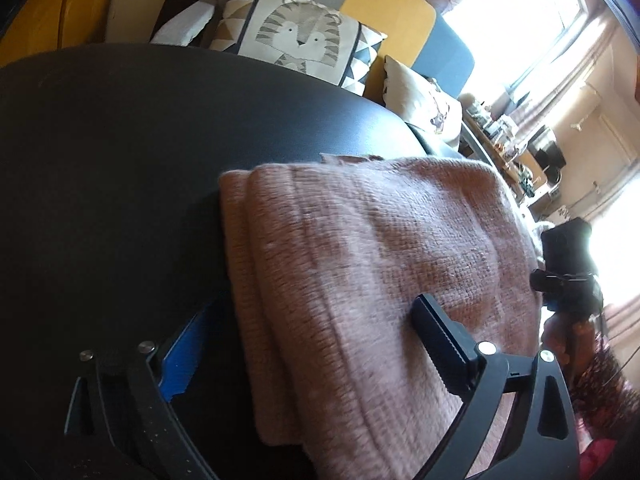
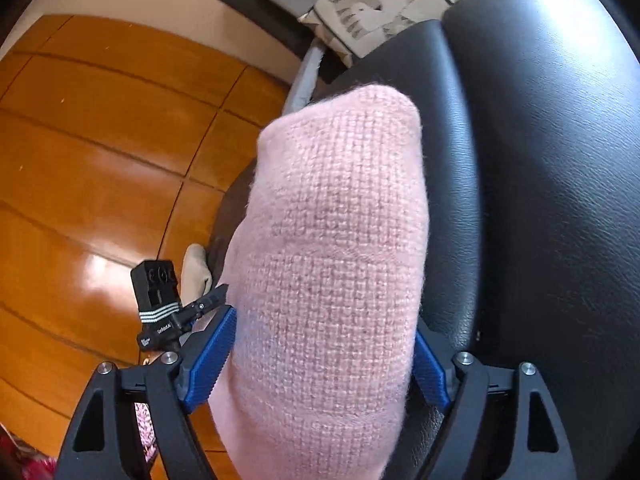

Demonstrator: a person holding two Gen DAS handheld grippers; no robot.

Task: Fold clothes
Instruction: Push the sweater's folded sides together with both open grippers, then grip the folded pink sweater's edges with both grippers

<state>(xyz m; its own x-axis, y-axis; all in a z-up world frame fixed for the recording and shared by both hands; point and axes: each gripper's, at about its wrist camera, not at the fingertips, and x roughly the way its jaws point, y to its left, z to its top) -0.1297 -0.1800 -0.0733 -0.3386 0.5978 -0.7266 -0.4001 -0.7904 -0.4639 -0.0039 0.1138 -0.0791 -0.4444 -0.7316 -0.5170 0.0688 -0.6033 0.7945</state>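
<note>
Sweater (image 2: 332,264) lengthwise along sofa (image 2: 540,160) (folded)

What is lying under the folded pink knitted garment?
The pink knitted garment rests on a black leather-like seat, which shows around it. One edge hangs past the seat's rim, above the wooden floor. Whatever lies directly beneath the fabric is covered.

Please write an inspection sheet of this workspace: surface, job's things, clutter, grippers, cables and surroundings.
Surface: black leather seat, bare beside the garment.
Job's things: pink knitted garment, folded, lying on the seat.
Clutter: nothing seen on the seat.
Grippers: left gripper open, one finger above the folded edge; right gripper open, garment between its fingers.
Cables: nothing seen.
Surroundings: tiger cushion, wooden floor, bright window.
</note>
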